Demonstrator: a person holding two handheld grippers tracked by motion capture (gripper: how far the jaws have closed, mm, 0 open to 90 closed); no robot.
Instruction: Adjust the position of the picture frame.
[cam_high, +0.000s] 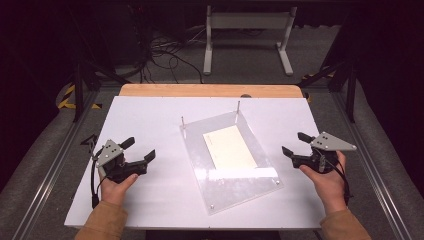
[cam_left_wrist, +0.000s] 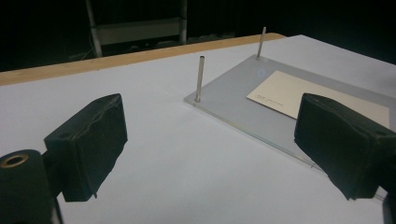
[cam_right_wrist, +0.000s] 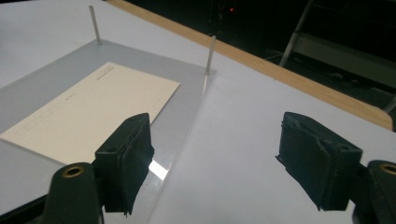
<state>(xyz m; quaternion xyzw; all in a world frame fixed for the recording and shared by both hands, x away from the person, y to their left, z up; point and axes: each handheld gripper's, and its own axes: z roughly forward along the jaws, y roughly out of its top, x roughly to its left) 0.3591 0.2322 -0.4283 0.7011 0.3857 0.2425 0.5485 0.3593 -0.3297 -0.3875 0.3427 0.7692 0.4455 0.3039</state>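
Near the table's front edge, the left gripper and right gripper rest in the person's hands, each angled inward, jaws apart and empty. Between them lies the clear plate, skewed, carrying a cream card. The gripper views reveal faint print on the card and two upright pins at the plate's far corners.

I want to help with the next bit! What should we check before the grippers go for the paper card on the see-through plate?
1. Left gripper jaws open, nothing between: ok.
2. Right gripper jaws open, nothing between: ok.
3. Cream rectangular paper card lies flat on the clear plastic plate: ok.
4. Two thin metal pins upright at the plate's far corners: ok.
5. Plate fixed to the white table: cannot tell.
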